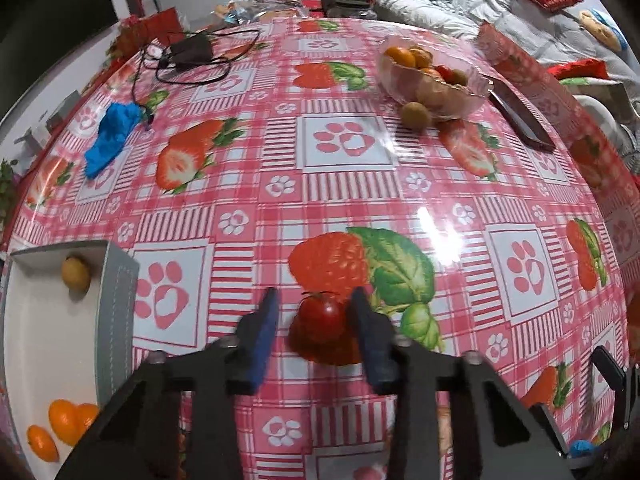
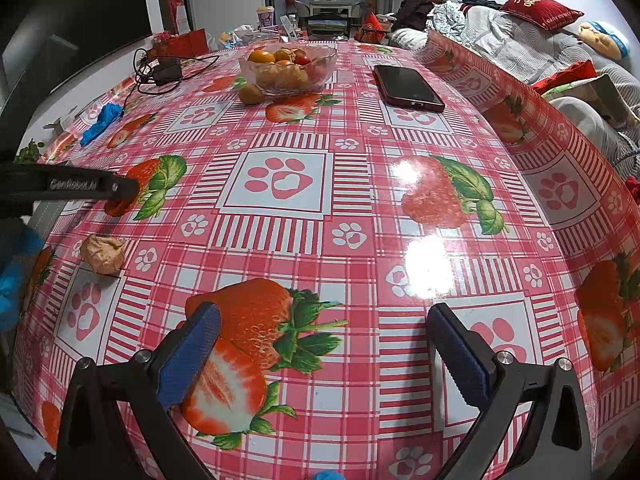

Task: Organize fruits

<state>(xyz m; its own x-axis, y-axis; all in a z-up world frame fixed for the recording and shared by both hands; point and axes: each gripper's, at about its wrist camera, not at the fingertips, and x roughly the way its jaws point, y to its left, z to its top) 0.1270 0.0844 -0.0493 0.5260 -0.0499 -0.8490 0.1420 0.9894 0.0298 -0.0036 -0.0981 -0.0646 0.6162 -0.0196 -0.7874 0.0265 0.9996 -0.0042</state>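
A small red tomato (image 1: pixel 322 316) sits on the strawberry-print tablecloth between the blue pads of my left gripper (image 1: pixel 315 300). The right pad is at its side and a gap shows on the left, so the jaws stand open. To the left, a white tray with a grey wall (image 1: pixel 116 300) holds a brownish fruit (image 1: pixel 75 274) and some small oranges (image 1: pixel 66 420). A glass bowl (image 1: pixel 472 96) of mixed fruit stands at the far side, with a greenish-brown fruit (image 1: pixel 416 114) beside it. My right gripper (image 2: pixel 322 312) hangs wide open over bare cloth, holding nothing.
A dark phone (image 2: pixel 408 86) lies right of the bowl (image 2: pixel 320 68). A blue cloth (image 1: pixel 110 140) and a charger with cables (image 1: pixel 188 54) lie far left. A crumpled paper ball (image 2: pixel 102 256) sits near the left edge. The tablecloth folds up along the right side (image 2: pixel 560 128).
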